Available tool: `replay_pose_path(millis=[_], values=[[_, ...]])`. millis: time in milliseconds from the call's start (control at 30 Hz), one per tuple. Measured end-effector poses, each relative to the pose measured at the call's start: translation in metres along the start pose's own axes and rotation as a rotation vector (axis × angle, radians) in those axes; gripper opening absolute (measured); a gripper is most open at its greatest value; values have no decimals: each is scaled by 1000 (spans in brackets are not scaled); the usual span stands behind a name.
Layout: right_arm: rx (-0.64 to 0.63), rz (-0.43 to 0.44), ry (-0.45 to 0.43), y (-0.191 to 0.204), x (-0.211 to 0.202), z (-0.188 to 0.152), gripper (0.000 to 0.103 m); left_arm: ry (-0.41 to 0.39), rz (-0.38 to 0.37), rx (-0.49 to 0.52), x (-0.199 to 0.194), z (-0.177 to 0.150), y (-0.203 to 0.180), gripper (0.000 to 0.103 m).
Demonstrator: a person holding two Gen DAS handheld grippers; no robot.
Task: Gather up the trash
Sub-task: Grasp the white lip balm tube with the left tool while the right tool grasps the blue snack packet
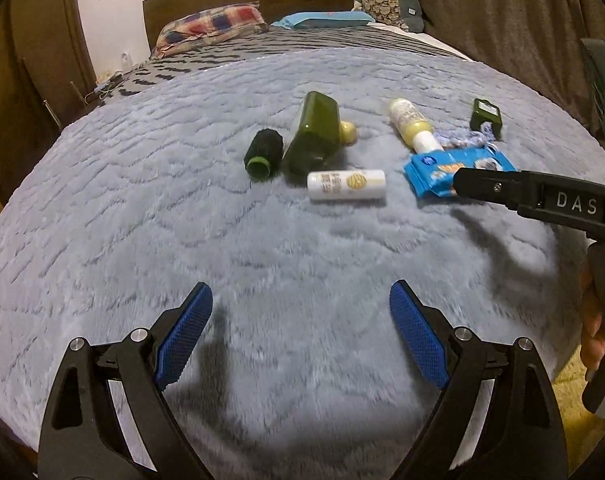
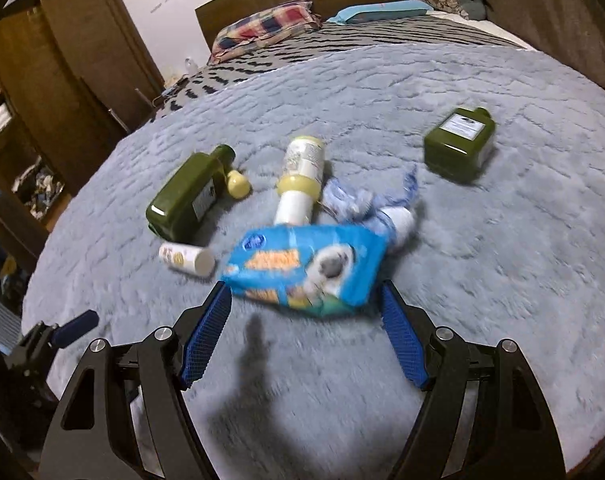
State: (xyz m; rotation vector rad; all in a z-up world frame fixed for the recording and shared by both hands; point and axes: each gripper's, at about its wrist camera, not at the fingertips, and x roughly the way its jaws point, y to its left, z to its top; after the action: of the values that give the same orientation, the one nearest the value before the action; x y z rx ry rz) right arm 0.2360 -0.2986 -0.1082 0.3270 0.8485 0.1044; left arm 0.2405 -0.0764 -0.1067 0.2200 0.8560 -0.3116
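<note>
On blanket (image 2: 482,280), right tool (image 2: 304,304) spread around blue packet (image 2: 302,266), left tool (image 1: 301,308) spread, black roll (image 1: 263,152) left-view only.

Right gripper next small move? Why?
Probably ease the right gripper forward and down around the blue packet, then close. Its jaws are open and the packet lies on the grey blanket just ahead of the fingertips, nearest of the trash; the left gripper is open and farther back.

Packet (image 2: 304,270) lies before bottle (image 2: 300,180), on blanket (image 2: 482,280).
</note>
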Motion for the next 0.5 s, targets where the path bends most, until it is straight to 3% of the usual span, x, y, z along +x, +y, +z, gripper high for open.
replay_pose_path(millis=[67, 133, 233, 500], values=[[0, 0, 5, 0, 6, 5, 68, 6, -13, -10, 6, 4, 2, 86], [-5, -17, 5, 1, 11, 9, 48, 13, -35, -24, 12, 8, 2, 86], [8, -21, -13, -4, 12, 14, 30, 17, -50, -32, 19, 14, 0, 86], [-108, -86, -103, 6, -12, 19, 15, 8, -74, -11, 38, 42, -14, 89]])
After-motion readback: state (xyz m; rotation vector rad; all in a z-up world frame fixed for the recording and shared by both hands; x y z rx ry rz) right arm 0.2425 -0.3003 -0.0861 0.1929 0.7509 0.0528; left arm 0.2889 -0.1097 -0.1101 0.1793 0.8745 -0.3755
